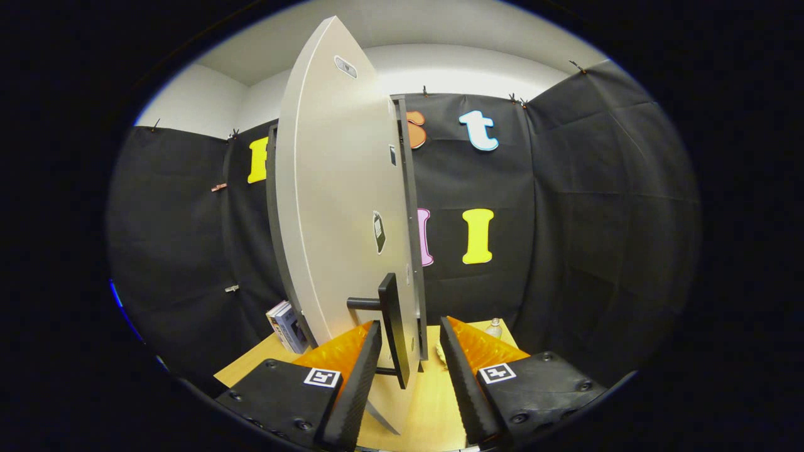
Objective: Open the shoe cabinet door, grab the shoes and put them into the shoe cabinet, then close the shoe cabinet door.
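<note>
The shoe cabinet's white door (333,207) stands nearly edge-on right in front of me, swung out from the dark cabinet frame (409,188) behind it. Its black bar handle (393,320) sticks out low on the door. My gripper (410,325) is open, and the handle lies between the fingers, close to the left fingertip (372,342), with a clear gap to the right fingertip (450,342). A small pale object (441,355) lies on the table just past the right finger; I cannot tell if it is a shoe.
The cabinet stands on a light wooden table (427,402). A few books (287,326) lean to the left of the door's foot. A small clear bottle (494,326) stands at the table's far right, near the black cloth wall.
</note>
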Demonstrator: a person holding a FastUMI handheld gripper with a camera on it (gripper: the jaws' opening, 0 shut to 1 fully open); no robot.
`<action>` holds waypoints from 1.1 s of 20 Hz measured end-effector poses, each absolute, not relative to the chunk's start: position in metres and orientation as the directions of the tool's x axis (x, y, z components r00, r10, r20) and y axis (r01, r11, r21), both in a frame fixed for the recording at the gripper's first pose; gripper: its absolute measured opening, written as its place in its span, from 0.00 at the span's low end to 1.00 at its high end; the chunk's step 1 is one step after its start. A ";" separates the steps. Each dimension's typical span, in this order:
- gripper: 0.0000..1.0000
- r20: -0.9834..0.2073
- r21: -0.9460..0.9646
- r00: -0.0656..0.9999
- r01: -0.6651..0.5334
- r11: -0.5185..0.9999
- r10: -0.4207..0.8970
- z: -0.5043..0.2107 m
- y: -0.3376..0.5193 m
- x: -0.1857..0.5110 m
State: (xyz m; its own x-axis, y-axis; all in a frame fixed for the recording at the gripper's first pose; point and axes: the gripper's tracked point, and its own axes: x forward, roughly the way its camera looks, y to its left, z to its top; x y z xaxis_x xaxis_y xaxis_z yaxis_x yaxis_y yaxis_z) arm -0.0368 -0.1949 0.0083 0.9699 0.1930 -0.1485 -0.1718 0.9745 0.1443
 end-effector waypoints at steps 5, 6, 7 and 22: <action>0.65 -0.148 0.153 0.965 -0.194 0.969 0.217 0.009 -0.152 -0.033; 0.65 -0.148 0.157 0.966 -0.191 0.969 0.215 0.009 -0.143 -0.032; 0.65 -0.148 0.160 0.966 -0.189 0.969 0.213 0.007 -0.132 -0.031; 0.66 -0.128 0.171 0.965 -0.207 0.963 0.230 0.000 0.007 0.008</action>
